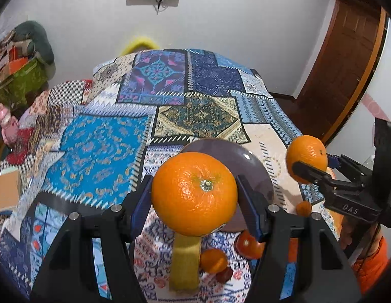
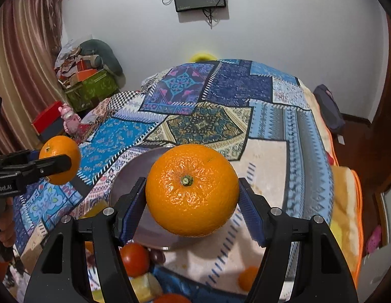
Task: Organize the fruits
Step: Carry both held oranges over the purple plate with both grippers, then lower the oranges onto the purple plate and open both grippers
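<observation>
My left gripper (image 1: 194, 194) is shut on a large orange (image 1: 194, 193), held above a grey plate (image 1: 256, 169) on the patchwork blanket. My right gripper (image 2: 192, 198) is shut on another orange (image 2: 192, 189), also above the plate (image 2: 134, 174). Each view shows the other gripper from the side: the right one with its orange (image 1: 306, 159), the left one with its orange (image 2: 60, 159). Below lie a banana (image 1: 184, 262), a small orange (image 1: 213, 260), a tomato (image 1: 249, 245) and a dark small fruit (image 1: 224, 275). The tomato also shows in the right wrist view (image 2: 134, 258).
The patchwork blanket (image 1: 107, 146) covers a bed. A green box (image 1: 21, 83) and clutter stand at the left by the wall. A pink toy (image 2: 70, 120) sits beside a red box. A wooden door (image 1: 347, 75) is at the right. A small orange (image 2: 248, 277) lies on the blanket.
</observation>
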Tool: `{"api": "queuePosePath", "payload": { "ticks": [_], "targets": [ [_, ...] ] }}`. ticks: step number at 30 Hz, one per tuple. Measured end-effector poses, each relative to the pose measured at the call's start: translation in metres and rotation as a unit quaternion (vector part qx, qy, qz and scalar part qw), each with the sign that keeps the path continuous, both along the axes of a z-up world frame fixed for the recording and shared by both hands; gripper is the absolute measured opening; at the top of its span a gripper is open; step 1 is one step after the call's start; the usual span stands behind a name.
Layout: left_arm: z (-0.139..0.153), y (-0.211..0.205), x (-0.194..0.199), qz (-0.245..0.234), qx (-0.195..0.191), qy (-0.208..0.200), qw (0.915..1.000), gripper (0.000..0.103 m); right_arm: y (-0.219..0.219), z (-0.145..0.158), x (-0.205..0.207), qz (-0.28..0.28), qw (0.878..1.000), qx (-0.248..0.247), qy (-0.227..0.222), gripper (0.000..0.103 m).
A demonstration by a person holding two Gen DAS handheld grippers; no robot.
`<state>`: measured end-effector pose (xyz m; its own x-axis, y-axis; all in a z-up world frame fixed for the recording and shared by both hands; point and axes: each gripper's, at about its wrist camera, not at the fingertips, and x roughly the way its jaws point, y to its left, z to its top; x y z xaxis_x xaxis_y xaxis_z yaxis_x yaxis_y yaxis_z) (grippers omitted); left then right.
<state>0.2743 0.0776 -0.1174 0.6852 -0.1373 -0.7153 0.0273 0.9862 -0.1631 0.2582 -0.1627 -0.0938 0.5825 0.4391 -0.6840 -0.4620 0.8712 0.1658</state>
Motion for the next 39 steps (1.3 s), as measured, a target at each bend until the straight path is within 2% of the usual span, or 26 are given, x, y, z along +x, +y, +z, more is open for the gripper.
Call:
{"api": "queuePosePath", "payload": {
  "ticks": [8,23,34,39],
  "targets": [
    [-0.013,-0.013,0.030,-0.011,0.006,0.012,0.9999,0.064,0.021,-0.019,0.020,0.013,1.000,-0.017,0.015,0.067],
    [-0.062,-0.025,0.079,-0.035,0.013,0.073,0.9966,0.064,0.040,-0.064,0.048,0.034,0.996,-0.044,0.065,0.067],
    [-0.081,-0.044,0.099,-0.049,0.012,0.098,0.9939,0.064,0.046,-0.078,0.054,0.059,0.992,-0.062,0.092,0.067],
    [-0.088,-0.042,0.103,-0.034,0.011,0.110,0.9932,0.064,0.044,-0.078,0.053,0.058,0.992,-0.064,0.092,0.067]
  ]
}}
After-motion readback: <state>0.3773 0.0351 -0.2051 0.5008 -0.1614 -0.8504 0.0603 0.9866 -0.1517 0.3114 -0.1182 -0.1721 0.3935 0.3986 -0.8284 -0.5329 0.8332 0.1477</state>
